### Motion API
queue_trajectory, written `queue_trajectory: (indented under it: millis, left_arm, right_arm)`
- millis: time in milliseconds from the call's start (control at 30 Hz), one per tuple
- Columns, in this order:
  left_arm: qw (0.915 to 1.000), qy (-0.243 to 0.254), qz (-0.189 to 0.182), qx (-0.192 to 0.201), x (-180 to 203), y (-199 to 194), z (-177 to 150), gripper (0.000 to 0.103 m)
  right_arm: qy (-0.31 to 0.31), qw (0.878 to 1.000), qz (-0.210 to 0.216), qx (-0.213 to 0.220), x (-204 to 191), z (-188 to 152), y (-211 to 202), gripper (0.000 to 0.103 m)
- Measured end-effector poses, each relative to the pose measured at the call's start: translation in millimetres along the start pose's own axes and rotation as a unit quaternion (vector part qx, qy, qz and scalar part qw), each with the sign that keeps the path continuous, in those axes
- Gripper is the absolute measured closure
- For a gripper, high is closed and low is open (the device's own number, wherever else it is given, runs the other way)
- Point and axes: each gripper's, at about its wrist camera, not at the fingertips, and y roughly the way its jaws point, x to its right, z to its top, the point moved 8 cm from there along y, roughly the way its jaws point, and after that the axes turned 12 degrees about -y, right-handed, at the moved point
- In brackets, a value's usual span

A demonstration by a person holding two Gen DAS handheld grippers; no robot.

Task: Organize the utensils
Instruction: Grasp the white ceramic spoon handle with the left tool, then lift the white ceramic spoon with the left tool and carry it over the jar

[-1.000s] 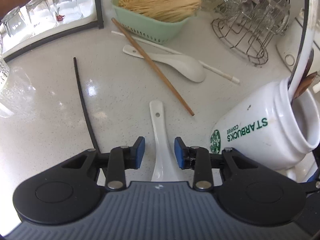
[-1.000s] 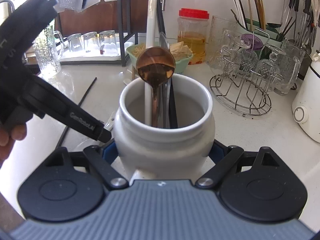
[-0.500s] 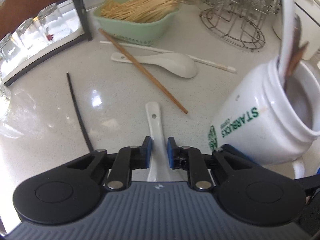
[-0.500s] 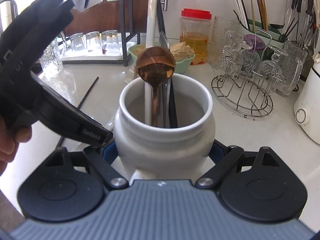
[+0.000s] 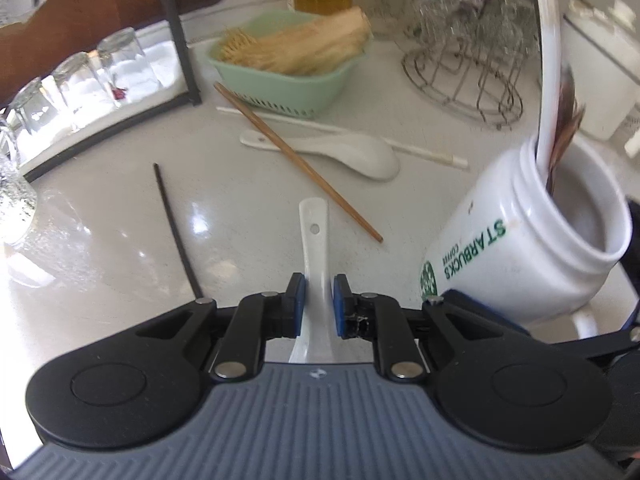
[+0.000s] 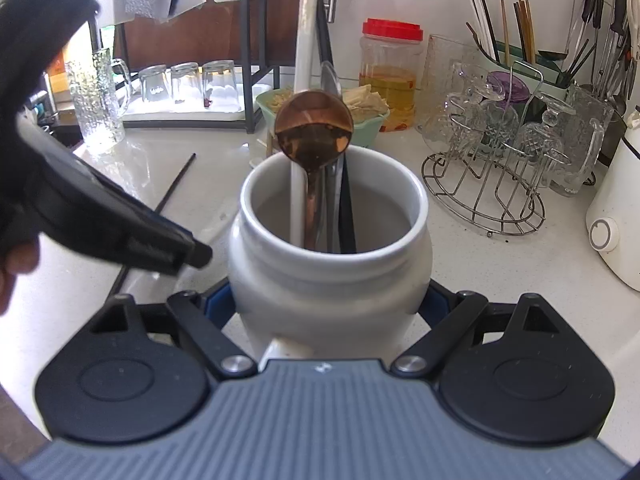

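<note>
With my left gripper (image 5: 319,300) clamped on the spoon (image 5: 315,240) and my right gripper (image 6: 332,300) clamped on the mug (image 6: 332,280), I lift the spoon clear, then lower it into the mug beside the ladle (image 6: 314,128).

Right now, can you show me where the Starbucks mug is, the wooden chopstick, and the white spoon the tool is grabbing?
Starbucks mug (image 5: 500,264): left wrist view, on its lettered side.
Wooden chopstick (image 5: 296,160): left wrist view, on the middle of the stick.
White spoon (image 5: 315,236): left wrist view, on its handle beyond the pads.
</note>
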Motion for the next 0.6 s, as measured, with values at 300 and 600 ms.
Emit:
queue_trajectory:
  millis: [300,600]
  left_arm:
    - [0.9980,-0.040,-0.027,0.039,-8.6,-33.2,12.8,0.086]
    - [0.9953,-0.045,-0.049,0.070,-6.2,-58.6,21.9,0.086]
  right_arm:
    - [-0.001,1.000,-0.002,0.002,-0.6,1.3,2.2,0.011]
    - [0.002,1.000,-0.008,0.005,-1.7,3.5,5.8,0.011]
